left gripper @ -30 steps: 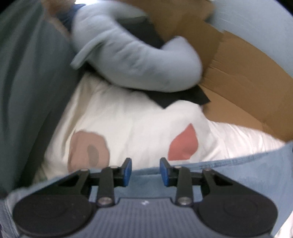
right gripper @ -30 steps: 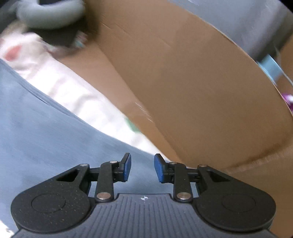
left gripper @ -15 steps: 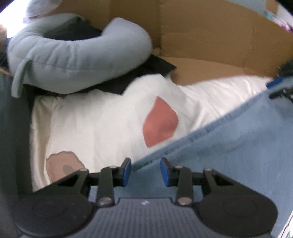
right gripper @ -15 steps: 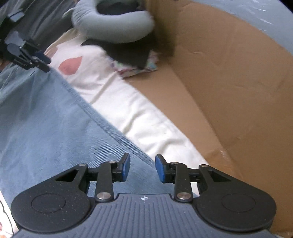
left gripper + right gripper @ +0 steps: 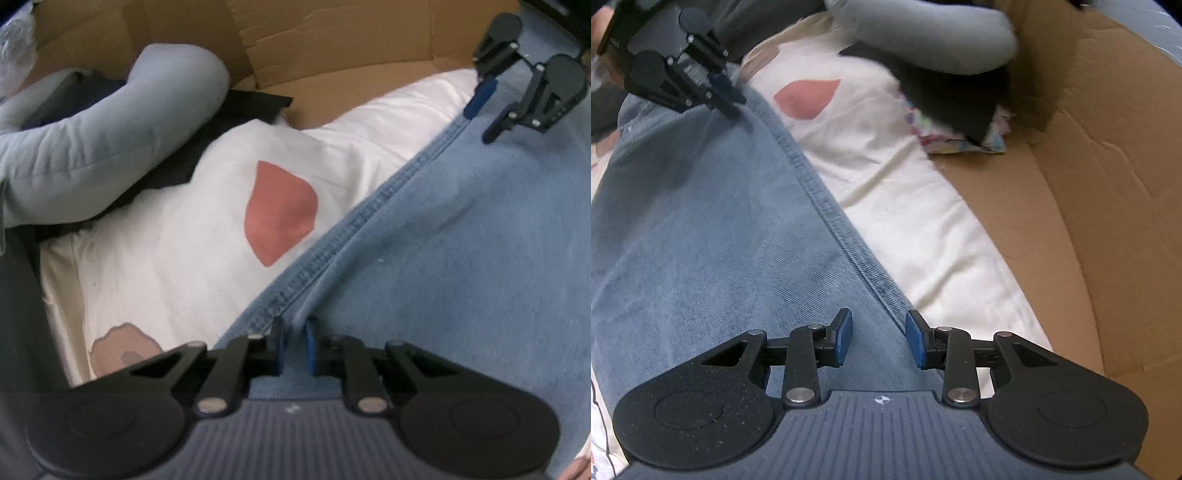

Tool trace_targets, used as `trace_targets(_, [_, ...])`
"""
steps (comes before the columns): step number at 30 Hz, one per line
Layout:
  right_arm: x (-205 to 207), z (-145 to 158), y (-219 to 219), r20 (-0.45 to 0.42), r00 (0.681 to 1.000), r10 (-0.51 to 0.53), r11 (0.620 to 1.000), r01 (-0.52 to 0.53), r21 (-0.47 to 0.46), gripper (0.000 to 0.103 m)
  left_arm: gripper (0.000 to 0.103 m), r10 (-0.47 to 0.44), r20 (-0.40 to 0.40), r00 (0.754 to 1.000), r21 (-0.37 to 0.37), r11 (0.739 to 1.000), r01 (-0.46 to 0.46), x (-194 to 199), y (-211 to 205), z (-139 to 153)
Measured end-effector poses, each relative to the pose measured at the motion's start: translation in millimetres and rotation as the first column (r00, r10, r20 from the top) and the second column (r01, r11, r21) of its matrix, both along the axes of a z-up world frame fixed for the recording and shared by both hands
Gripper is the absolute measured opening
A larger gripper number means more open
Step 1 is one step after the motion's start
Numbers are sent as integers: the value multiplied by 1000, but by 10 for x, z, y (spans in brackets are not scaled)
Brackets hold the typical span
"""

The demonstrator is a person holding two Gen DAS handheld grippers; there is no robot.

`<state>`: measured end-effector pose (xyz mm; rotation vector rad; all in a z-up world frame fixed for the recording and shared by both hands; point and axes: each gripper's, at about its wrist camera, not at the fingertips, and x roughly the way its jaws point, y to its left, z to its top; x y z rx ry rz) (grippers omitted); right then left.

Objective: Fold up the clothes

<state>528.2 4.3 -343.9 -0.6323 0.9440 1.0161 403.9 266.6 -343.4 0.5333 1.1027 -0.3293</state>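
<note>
A light blue denim garment (image 5: 443,258) lies spread over a white cloth with a red patch (image 5: 184,240), and its stitched hem runs diagonally. My left gripper (image 5: 294,345) is at that hem with its jaws closing, and a raised fold of denim is pinched between the blue pads. The right wrist view shows it at the top left (image 5: 727,92). My right gripper (image 5: 878,338) stands open low over the denim (image 5: 701,221), its pads either side of the hem. In the left wrist view it sits at the far end of the hem (image 5: 485,114).
A grey padded sleeve (image 5: 110,129) and black cloth (image 5: 240,107) lie beyond the white cloth (image 5: 886,177). Brown cardboard box walls (image 5: 332,48) (image 5: 1089,184) stand behind and to the right. A flowered cloth (image 5: 960,136) pokes out under the black one.
My left gripper's jaws have closed from open onto the denim hem. Both grippers have sunk closer to the denim, and the right one has slid along the hem, away from the left.
</note>
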Motion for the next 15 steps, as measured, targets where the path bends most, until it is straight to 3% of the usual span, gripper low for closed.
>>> trace_targets(9, [10,-158,208,-23,998,60,995,-62,-81,36,4,-17,70,997,31,999,15,-79,-32,55])
trace_targets(11, [-18,-142,208,-5,998,70,993,-70,-92,8,4,-8,94,996,40,999,4,-86,-58,62])
trace_targets(13, [-58,-103,189,29,997,73,993,-70,-94,0,3,9,116,993,31,999,-13,-86,-46,75])
trace_targets(15, [-89,-46,152,57,996,62,995,-57,-82,0,3,24,130,991,17,999,-27,-86,-26,87])
